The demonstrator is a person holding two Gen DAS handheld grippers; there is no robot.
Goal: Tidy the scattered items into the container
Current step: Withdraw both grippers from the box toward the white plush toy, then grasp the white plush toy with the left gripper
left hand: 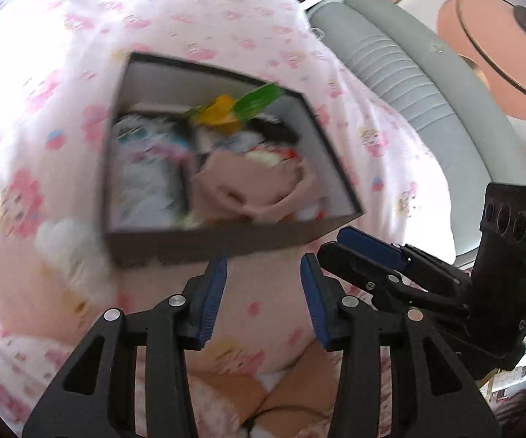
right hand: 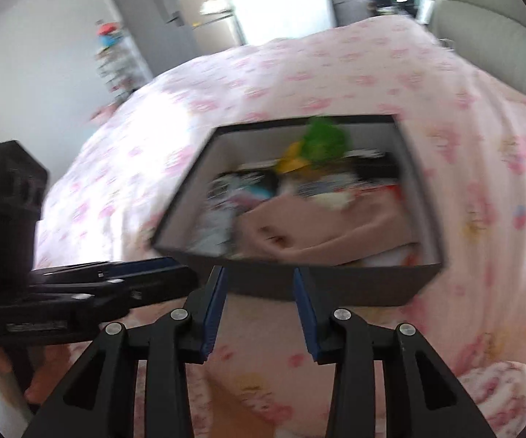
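Observation:
A dark grey box [left hand: 208, 244] sits on a bed with a pink flowered sheet [left hand: 43, 73]. Inside lie a pink cloth [left hand: 248, 186], a yellow and green toy [left hand: 233, 107] and blurred white packets [left hand: 146, 171]. My left gripper [left hand: 263, 266] hangs just in front of the box's near wall, open with nothing between its blue pads. Beside it on the right, my right gripper [left hand: 332, 244] points at the same wall. In the right wrist view the box [right hand: 336, 284] lies straight ahead, the pink cloth [right hand: 321, 226] showing inside. The right gripper [right hand: 259, 277] is open and empty; the left gripper [right hand: 182, 272] reaches in from the left.
A grey padded headboard [left hand: 409, 84] curves along the right of the bed, with a peach round shape [left hand: 482, 54] beyond it. Grey cabinets [right hand: 160, 18] and a cluttered rack [right hand: 113, 58] stand past the bed's far side. A hand [right hand: 40, 383] grips the left tool.

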